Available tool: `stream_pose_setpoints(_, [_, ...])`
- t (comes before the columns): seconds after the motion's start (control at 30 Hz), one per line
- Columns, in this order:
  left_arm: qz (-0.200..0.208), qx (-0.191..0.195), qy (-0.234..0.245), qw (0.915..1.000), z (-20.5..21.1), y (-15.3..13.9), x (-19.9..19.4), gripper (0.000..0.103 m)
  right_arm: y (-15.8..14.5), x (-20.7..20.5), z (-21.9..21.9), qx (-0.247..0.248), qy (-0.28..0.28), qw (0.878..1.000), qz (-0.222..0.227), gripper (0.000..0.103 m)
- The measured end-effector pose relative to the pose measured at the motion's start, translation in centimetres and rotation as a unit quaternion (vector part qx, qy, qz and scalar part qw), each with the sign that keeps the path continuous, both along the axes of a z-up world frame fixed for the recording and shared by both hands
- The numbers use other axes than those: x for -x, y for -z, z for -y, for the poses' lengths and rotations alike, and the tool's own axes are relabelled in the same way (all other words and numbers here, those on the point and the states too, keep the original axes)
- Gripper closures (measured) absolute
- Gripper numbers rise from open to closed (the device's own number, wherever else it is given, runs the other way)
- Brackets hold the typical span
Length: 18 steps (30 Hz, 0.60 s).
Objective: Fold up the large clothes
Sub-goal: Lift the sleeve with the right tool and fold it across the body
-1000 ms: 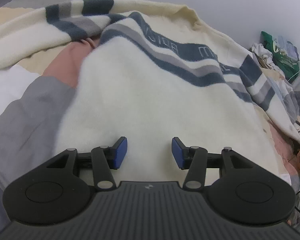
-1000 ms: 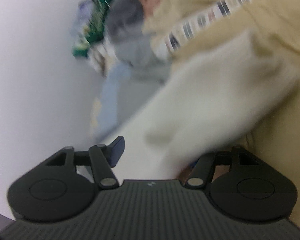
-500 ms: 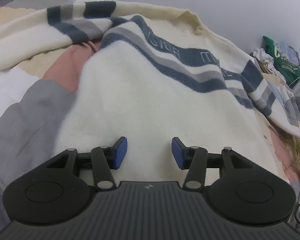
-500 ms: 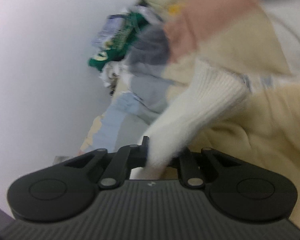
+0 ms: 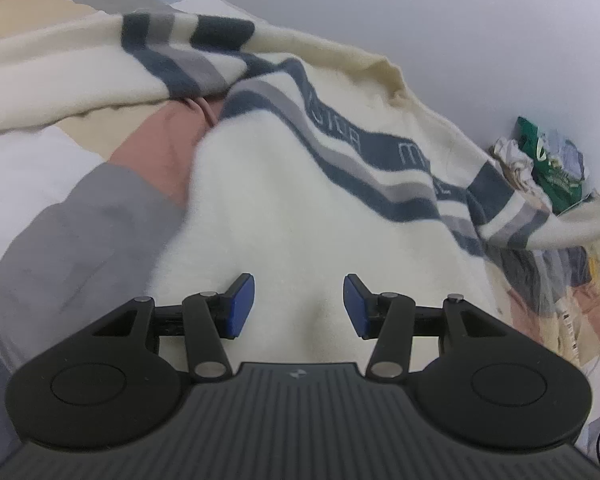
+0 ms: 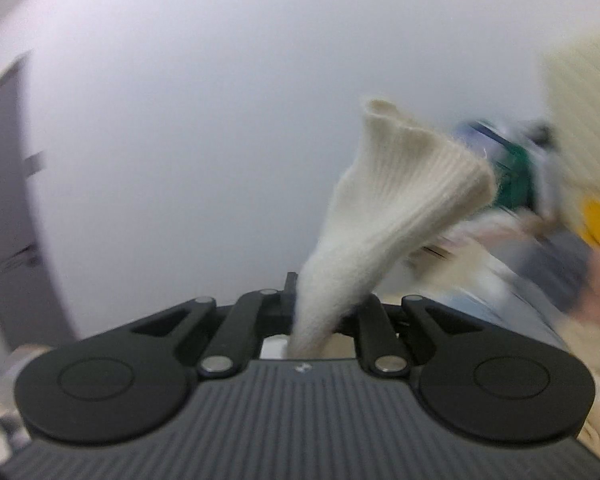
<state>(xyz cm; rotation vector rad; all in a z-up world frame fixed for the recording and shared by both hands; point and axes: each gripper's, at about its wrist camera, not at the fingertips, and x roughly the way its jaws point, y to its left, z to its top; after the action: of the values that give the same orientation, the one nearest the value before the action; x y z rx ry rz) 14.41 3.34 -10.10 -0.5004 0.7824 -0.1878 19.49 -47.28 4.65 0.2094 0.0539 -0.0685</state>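
Observation:
A large cream sweater (image 5: 284,200) with navy and grey stripes lies spread across the bed. My left gripper (image 5: 299,306) hovers just over its lower body, jaws apart, blue pads (image 5: 240,304) holding nothing. My right gripper (image 6: 324,304) is shut on the ribbed cream cuff (image 6: 396,200) of the sweater's sleeve, which flares out in front of it against the wall. In the left wrist view that sleeve (image 5: 580,224) rises off the bed at the right edge. The other sleeve (image 5: 80,72) lies along the far left.
A patchwork bedcover (image 5: 80,232) in grey, white, pink and tan lies under the sweater. A pile of clothes and a green bag (image 5: 552,172) sits by the pale wall at the right. A grey door (image 6: 4,208) shows at the left of the right wrist view.
My right gripper closed on the sleeve cuff, then rose and rolled until it faces the wall. The right sleeve lifted off the bed. My left gripper shifted slightly, still open.

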Motion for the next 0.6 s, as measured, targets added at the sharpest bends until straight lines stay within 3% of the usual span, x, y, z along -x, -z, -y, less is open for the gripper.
stream_pose_setpoints(0.13, [-0.003, 0.008, -0.003, 1.0, -0.8, -0.3, 0.4, 0.048, -1.9, 0.4, -8.4, 0.072, -0.122, 0.99, 0.004, 0.092])
stream_pose_setpoints(0.27, [0.0, 0.021, -0.015, 0.9997, -1.9, -0.5, 0.7, 0.048, -1.0, 0.9, -15.4, 0.108, -0.214, 0.971, -0.012, 0.092])
stream_pose_setpoints(0.6, [0.01, 0.019, -0.066, 0.9976, -5.2, -1.3, 1.2, 0.048, 8.4, 3.4, -27.0, 0.173, -0.361, 0.909, -0.114, 0.091])
